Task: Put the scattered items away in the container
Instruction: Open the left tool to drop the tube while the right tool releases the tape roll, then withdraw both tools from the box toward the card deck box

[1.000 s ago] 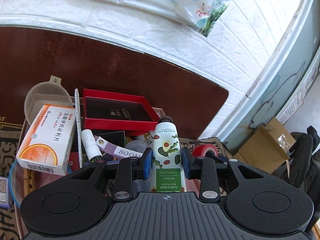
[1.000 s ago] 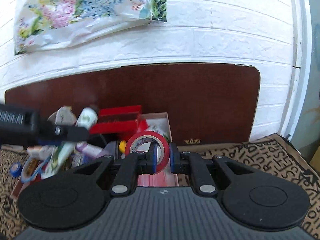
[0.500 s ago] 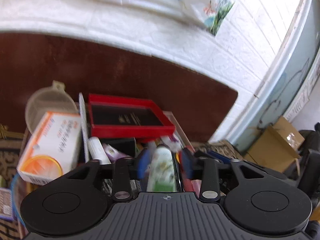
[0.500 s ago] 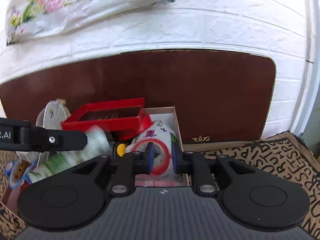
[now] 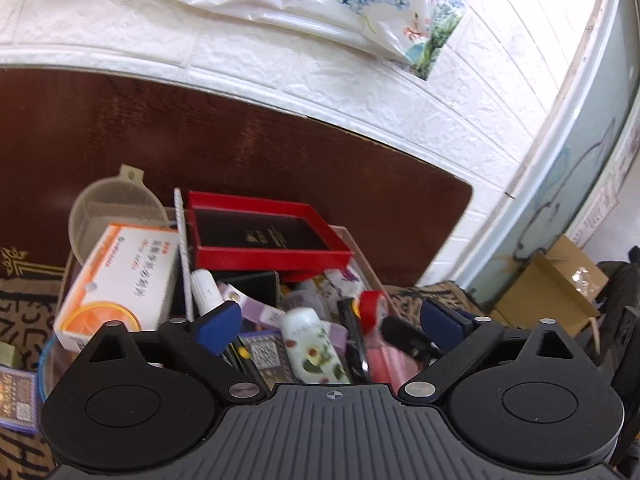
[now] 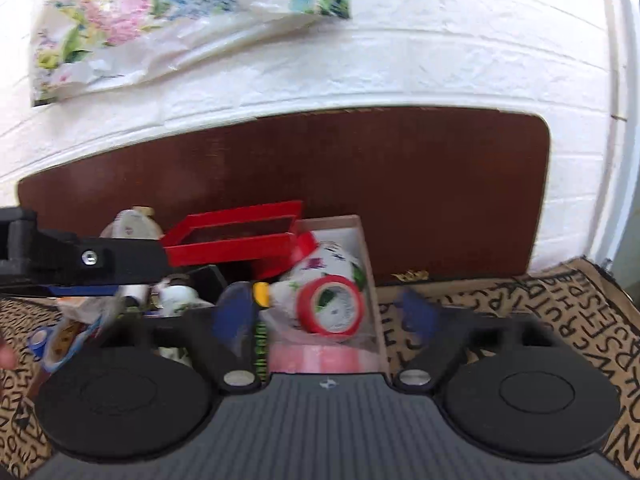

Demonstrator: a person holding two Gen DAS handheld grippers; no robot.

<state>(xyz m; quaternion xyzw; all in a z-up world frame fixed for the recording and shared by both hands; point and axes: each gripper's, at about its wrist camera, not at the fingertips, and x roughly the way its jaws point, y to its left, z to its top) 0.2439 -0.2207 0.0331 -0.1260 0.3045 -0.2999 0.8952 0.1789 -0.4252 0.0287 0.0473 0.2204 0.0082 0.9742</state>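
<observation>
My left gripper hangs over the full cardboard container, its jaws opening wide. The white hand cream tube lies loose below them in the pile, touched by neither pad. In the right wrist view my right gripper is also opening its jaws. The red tape roll rests free between them on a floral item inside the container. A red tray box, an orange-and-white medicine box and a clear plastic cup fill the rest. The left gripper's finger reaches in from the left.
A letter-patterned cloth covers the table around the container. A dark wooden board and a white brick wall stand behind. A blue tape roll and a small printed box lie at the left. A cardboard carton sits far right.
Both grippers went from shut to wide open. The hand cream tube dropped from the left gripper into the container, and the red tape roll left the right gripper and settled on the pile.
</observation>
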